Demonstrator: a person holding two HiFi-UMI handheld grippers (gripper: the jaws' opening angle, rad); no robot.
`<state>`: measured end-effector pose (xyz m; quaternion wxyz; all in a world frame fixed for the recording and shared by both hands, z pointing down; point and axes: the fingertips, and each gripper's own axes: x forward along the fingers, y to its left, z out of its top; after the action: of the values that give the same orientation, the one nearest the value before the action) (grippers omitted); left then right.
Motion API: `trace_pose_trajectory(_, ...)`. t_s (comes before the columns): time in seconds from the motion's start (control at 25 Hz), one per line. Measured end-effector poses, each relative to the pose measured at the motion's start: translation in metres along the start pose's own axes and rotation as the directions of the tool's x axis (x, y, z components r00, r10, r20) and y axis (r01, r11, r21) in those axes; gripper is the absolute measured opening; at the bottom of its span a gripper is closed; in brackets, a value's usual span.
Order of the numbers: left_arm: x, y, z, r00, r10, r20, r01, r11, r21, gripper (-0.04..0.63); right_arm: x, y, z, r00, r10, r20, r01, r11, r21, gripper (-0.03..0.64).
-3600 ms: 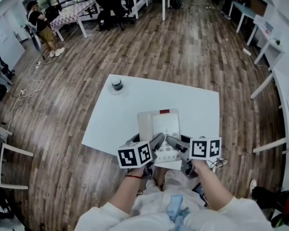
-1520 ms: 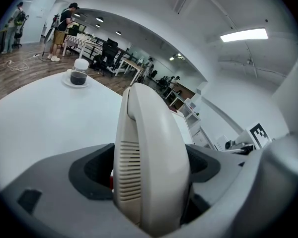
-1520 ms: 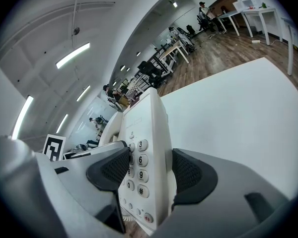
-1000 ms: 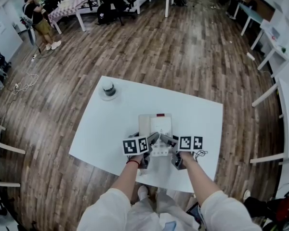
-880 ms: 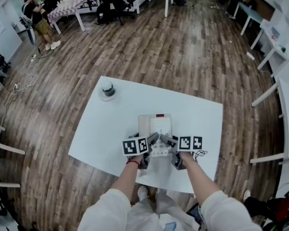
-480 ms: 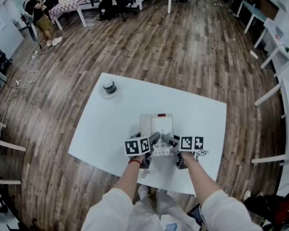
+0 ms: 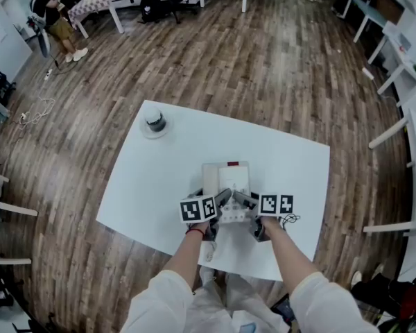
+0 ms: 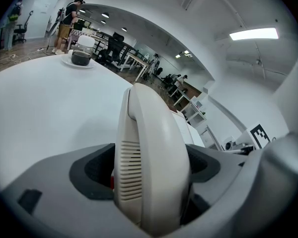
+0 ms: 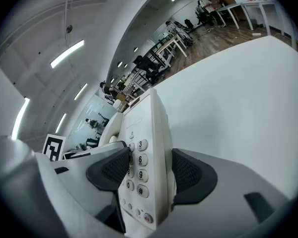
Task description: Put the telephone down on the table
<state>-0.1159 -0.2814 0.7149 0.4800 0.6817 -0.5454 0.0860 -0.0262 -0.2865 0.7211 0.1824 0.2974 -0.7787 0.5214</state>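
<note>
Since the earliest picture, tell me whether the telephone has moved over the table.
Yes: the telephone was at the near edge of the table; now it is farther in, toward the middle.

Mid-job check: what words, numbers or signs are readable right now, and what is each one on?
"3": top visible key of the keypad on the telephone, right gripper view.
"6": key below it.
"9": next key down.
"0": key left of and below the "9".
"#": key under the "9".
Small print above the keypad: too small to read.
Marker cubes: black-and-white square patterns, no words.
Nothing else is legible.
</note>
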Motion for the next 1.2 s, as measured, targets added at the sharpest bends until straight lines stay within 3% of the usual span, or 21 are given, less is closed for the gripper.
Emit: trace_pose_trajectory(1.2, 0.017, 0.006, 0.0, 1.0, -0.001, -0.019, 0.002, 0.999, 0.039, 0.409, 0.011, -0.013, 0.001, 1.0, 0.004, 0.018, -0.005, 1.0, 0.017, 0.275)
